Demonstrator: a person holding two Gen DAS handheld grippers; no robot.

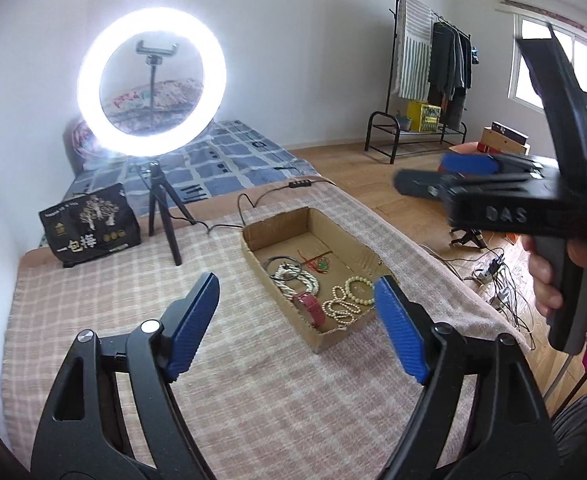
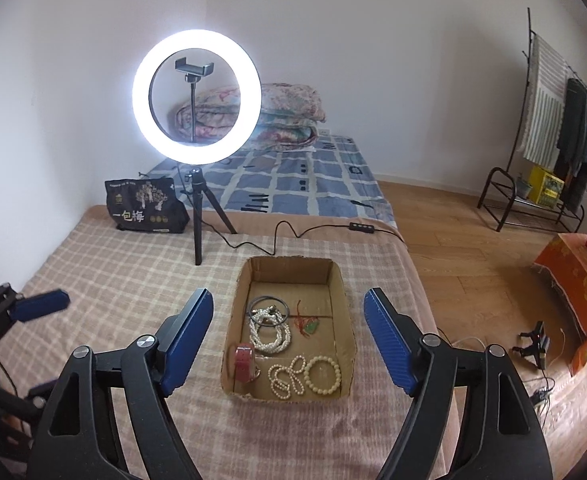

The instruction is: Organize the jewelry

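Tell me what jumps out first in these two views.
The glowing ring light on its tripod stands at the far end of the checked blanket. Nearer, an open cardboard box holds pearl strands, bead bracelets and a red watch. Both tongs, left and right, hang open above it.

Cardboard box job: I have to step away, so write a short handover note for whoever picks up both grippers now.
Left gripper: open, empty, held above the blanket facing the box.
Right gripper: open, empty, also facing the box.
In the box: red watch, pearl necklace, bead bracelets, dark bangle, green pendant on red cord.
Done: all visible jewelry lies in the box.
Left: pieces lie loose and partly overlapping; tidy them if needed.
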